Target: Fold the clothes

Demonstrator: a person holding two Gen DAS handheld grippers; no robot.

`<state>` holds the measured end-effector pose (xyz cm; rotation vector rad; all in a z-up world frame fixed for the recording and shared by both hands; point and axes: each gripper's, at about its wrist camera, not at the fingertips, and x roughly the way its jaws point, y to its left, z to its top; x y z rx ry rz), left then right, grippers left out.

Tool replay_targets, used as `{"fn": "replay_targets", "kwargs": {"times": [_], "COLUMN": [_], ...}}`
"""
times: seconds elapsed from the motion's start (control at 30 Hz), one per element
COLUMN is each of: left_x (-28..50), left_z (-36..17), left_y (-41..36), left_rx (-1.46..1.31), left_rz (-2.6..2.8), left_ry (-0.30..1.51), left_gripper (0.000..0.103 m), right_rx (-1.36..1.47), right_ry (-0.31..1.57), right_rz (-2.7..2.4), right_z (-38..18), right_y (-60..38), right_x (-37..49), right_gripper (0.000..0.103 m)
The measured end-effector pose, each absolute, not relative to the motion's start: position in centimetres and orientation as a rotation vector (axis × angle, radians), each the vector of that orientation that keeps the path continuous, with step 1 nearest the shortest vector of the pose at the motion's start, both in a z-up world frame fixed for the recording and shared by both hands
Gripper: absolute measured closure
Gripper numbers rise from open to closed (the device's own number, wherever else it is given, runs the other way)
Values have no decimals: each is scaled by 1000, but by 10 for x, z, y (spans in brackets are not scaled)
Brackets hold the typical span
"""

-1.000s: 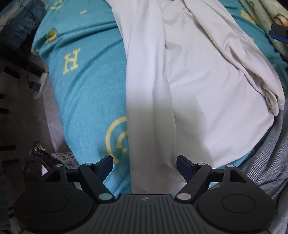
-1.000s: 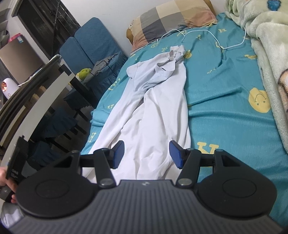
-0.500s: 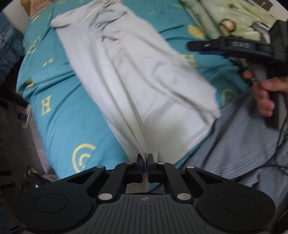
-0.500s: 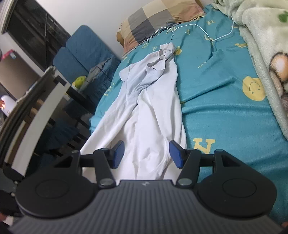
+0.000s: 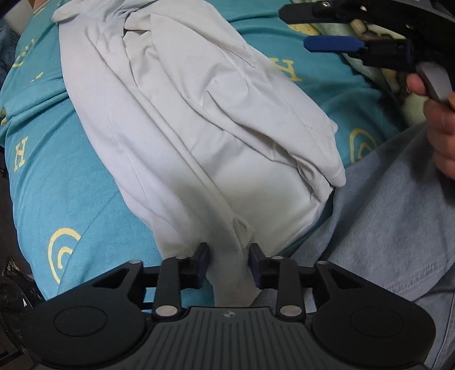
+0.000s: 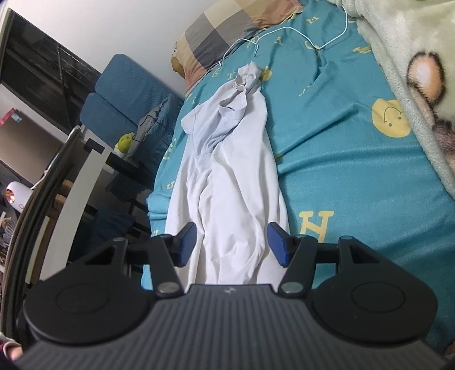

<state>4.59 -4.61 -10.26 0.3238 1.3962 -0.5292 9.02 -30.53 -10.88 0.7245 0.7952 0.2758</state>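
A: Left wrist view, from the left edge. What is seen?

B: Teal bedsheet (image 5: pixel 71 176) with yellow letters and smileys is seen at the left. A white garment (image 5: pixel 199 119) is laid across it, rumpled, running from top left down to the lens. Its near hem is draped between the fingers of the left gripper (image 5: pixel 229 263); a gap is visible on both sides, so the gripper is parted and nothing is pinched.

A: And to the right?

B: Light blue-grey fabric (image 5: pixel 384 227) is seen beside the hem, touching it. At top right the right gripper (image 5: pixel 321 27) is held above the bed by a hand (image 5: pixel 439 125); its blue pads are spread.

A: Right wrist view?

B: At the left a blue chair (image 6: pixel 128 94) and a dark desk (image 6: pixel 128 168) are seen beside the bed. The garment (image 6: pixel 236 170) is stretched lengthwise along the sheet (image 6: pixel 341 159), collar end far, near a checked pillow (image 6: pixel 227 31). The right gripper (image 6: pixel 231 244) is poised over the near end, fingers wide apart, nothing held. A white cable (image 6: pixel 298 30) is laid on the sheet, and a green fleece blanket (image 6: pixel 412 57) is seen at the right edge.
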Motion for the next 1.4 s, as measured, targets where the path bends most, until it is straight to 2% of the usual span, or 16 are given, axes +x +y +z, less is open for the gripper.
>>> {"fn": "replay_targets", "kwargs": {"times": [0.1, 0.17, 0.3, 0.33, 0.4, 0.57, 0.8, 1.4], "left_x": [42, 39, 46, 51, 61, 86, 92, 83], "left_z": [-92, -85, -71, -73, -82, -102, -117, -135], "left_y": [-36, -29, 1, 10, 27, 55, 47, 22], "left_rx": [239, 182, -14, -68, -164, -306, -264, -227], "left_rz": [-572, -600, -536, -490, -388, -234, -262, -405], "left_ry": [1375, 1359, 1254, 1242, 1229, 1234, 1258, 1334], "left_gripper": [58, 48, 38, 31, 26, 26, 24, 27], "right_rx": [724, 730, 783, 794, 804, 808, 765, 569], "right_ry": [809, 827, 884, 896, 921, 1020, 1099, 1193], "right_rz": [271, 258, 207, 196, 193, 215, 208, 303], "right_z": [-110, -113, -124, -127, -132, -147, -156, -151], "right_y": [-306, -309, -319, -321, -321, -313, -301, -267], "right_x": [91, 91, 93, 93, 94, 99, 103, 98], "right_gripper": [44, 44, 44, 44, 45, 45, 45, 46]}}
